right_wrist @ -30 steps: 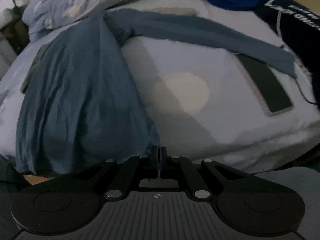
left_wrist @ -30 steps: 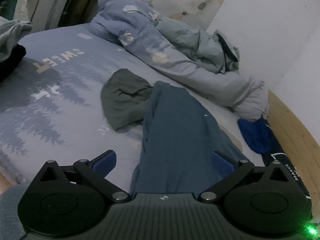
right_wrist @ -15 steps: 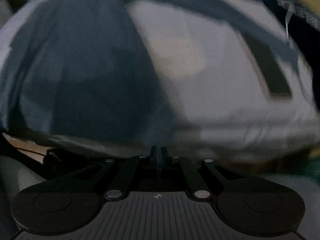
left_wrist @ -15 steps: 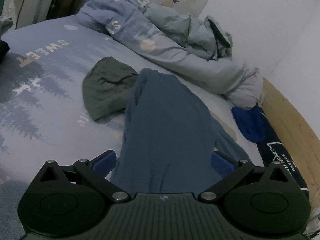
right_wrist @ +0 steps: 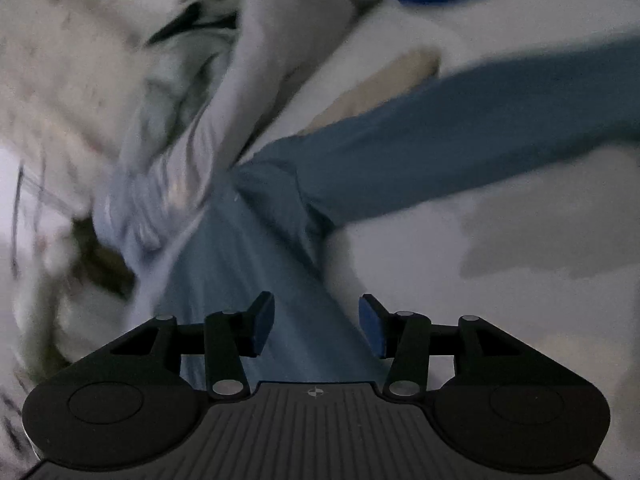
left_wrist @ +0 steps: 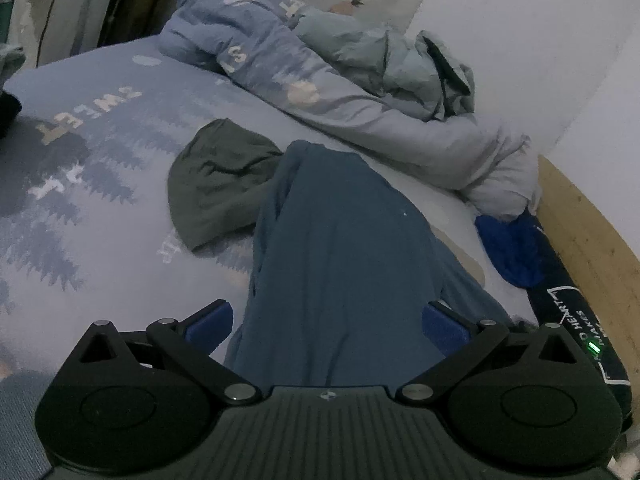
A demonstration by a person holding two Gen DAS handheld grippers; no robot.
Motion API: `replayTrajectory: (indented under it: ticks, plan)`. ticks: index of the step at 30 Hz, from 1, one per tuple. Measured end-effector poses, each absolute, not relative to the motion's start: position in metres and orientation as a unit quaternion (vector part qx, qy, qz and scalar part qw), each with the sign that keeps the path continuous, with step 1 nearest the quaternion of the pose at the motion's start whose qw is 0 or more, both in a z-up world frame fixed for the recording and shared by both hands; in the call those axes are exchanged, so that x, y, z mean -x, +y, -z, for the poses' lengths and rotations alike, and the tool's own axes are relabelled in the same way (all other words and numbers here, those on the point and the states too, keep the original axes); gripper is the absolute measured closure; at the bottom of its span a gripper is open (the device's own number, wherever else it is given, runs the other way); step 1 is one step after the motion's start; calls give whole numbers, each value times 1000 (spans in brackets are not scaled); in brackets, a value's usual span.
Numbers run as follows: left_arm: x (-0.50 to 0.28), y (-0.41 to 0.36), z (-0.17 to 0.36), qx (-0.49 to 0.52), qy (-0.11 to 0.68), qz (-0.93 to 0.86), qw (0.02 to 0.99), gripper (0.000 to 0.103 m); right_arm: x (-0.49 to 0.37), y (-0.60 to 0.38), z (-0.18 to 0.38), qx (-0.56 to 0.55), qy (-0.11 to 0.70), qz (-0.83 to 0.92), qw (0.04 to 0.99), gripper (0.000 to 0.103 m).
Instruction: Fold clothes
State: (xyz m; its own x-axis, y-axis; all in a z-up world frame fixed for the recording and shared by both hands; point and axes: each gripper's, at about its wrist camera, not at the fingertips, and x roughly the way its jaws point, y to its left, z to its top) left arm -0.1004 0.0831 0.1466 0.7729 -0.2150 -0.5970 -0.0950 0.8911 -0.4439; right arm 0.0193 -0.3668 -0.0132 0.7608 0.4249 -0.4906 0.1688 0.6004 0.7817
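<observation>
- Blue long-sleeved top (left_wrist: 340,264): lies spread lengthwise on the printed bedsheet (left_wrist: 80,168). Its long axis runs straight away from the left gripper (left_wrist: 326,322), the near end at the bed's front edge and the far end close to the bunched duvet (left_wrist: 360,96).
- Sleeve (right_wrist: 460,120): in the blurred right wrist view it branches off the body of the top near the shoulder and runs out to the right, crosswise to the body's long axis.
- Left gripper: jaws spread wide. The near end of the top lies between the two blue pads; neither pad visibly presses the cloth, and whether they touch it cannot be told.
- Right gripper (right_wrist: 316,330): jaws parted, nothing clamped. It hangs over the body of the top and looks toward the shoulder where the sleeve joins, so it judges as the gripper nearer the sleeve.
- Relation that matters: the sleeve lies ahead and to the right of the right gripper; the hem end lies directly under the left. The body is laid flat while the sleeve lies out to the side, so the top is not folded now.
- Other items: an olive-green garment (left_wrist: 216,180) lies just left of the top, its edge touching or tucked beneath it; a bright blue cloth (left_wrist: 512,252) rests at the wooden bed frame (left_wrist: 592,240), apart from the top.
</observation>
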Motion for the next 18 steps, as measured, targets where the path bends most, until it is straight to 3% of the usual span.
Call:
replayTrajectory:
  ticks: [6, 9, 11, 13, 18]
  plan:
    - [94, 87, -148, 227, 329, 17, 916, 0, -86, -348, 51, -481, 336, -45, 808, 54]
    - [93, 89, -146, 229, 331, 11, 915, 0, -93, -346, 56, -505, 322, -32, 800, 66]
    - [93, 90, -144, 229, 334, 7, 914, 0, -101, -344, 57, -503, 320, -27, 802, 81]
    - [93, 92, -142, 230, 337, 4, 913, 0, -108, -339, 53, -476, 321, -25, 818, 90]
    - [94, 95, -137, 230, 344, -4, 910, 0, -116, -344, 29, -399, 308, -15, 863, 94]
